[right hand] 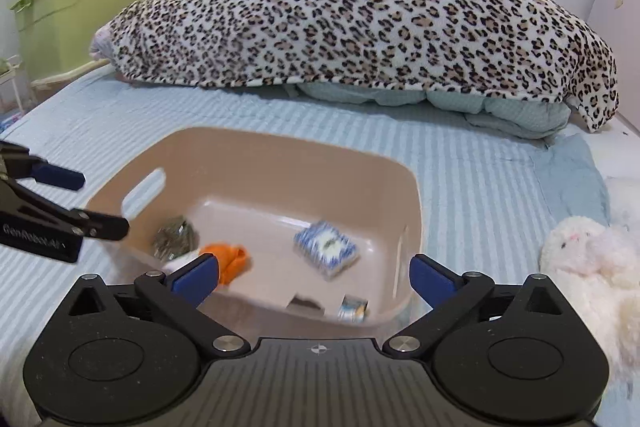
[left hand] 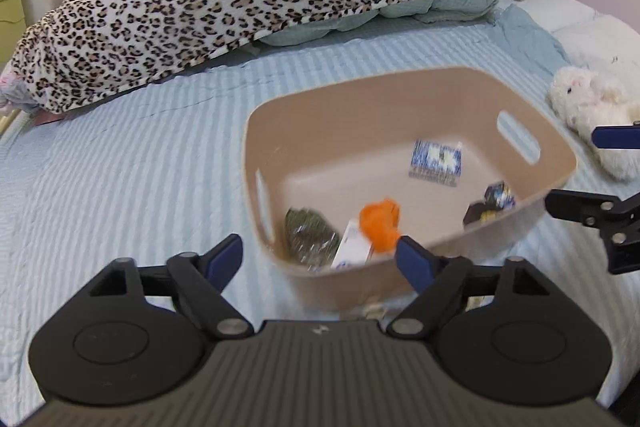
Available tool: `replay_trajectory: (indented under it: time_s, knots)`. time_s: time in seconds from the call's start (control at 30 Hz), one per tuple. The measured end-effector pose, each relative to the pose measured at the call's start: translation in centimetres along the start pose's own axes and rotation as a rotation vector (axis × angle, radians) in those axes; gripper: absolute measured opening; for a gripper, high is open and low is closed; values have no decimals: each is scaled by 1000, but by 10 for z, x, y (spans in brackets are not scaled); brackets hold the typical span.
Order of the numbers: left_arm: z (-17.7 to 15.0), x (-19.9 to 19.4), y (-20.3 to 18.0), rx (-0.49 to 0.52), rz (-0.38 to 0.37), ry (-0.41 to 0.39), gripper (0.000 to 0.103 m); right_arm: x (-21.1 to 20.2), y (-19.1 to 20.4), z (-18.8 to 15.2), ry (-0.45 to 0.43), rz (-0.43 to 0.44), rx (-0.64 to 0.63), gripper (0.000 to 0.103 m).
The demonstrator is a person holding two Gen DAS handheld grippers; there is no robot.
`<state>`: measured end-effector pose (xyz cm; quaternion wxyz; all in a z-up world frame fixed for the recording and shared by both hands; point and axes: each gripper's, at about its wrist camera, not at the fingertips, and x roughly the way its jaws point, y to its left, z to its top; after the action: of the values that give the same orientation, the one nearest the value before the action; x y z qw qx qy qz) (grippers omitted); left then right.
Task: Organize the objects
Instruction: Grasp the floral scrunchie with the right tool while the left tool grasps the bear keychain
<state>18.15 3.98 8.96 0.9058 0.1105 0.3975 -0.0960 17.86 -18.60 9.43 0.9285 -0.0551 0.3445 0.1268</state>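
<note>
From the left wrist, the left tool (left hand: pixel 320 255) hangs with its fingers spread wide and nothing between them at the near rim of the beige plastic basket (left hand: pixel 460 95) on the striped bed (left hand: pixel 132 163); inside lie an orange cloth (left hand: pixel 380 223), a blue patterned packet (left hand: pixel 436 159) and a greenish bag (left hand: pixel 310 235). From the right wrist, the right tool (right hand: pixel 314 277) is likewise spread and empty over the basket's (right hand: pixel 280 163) near edge, the white plush toy (right hand: pixel 588 251) lying just right of it and the leopard-print blanket (right hand: pixel 360 19) heaped at the far end.

"GenRobot.AI" in pale letters on the left tongs (right hand: pixel 100 203) body, other print too blurred to read
</note>
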Motion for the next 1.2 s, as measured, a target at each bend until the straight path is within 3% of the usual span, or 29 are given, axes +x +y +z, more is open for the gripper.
replay_trajectory:
  time_s: [0.2,0.43,0.8,0.97,1.17,1.2]
  knots:
    - [-31,1,2,3,1,51,88,-5,10,-27,80,22,12,103]
    - [-57,30,5,-33,16,115,88,20,28,-59,174,32,-14,103]
    - [-67,74,18,-86,-24,201,88,68,58,-70,220,80,-60,103]
    - [-64,77,20,-96,-36,195,88,82,71,-73,222,104,-43,102]
    - [-65,81,18,-99,-43,208,88,88,77,-74,204,102,-77,78]
    - [-65,82,17,-96,-41,210,88,87,74,-74,200,105,-70,66]
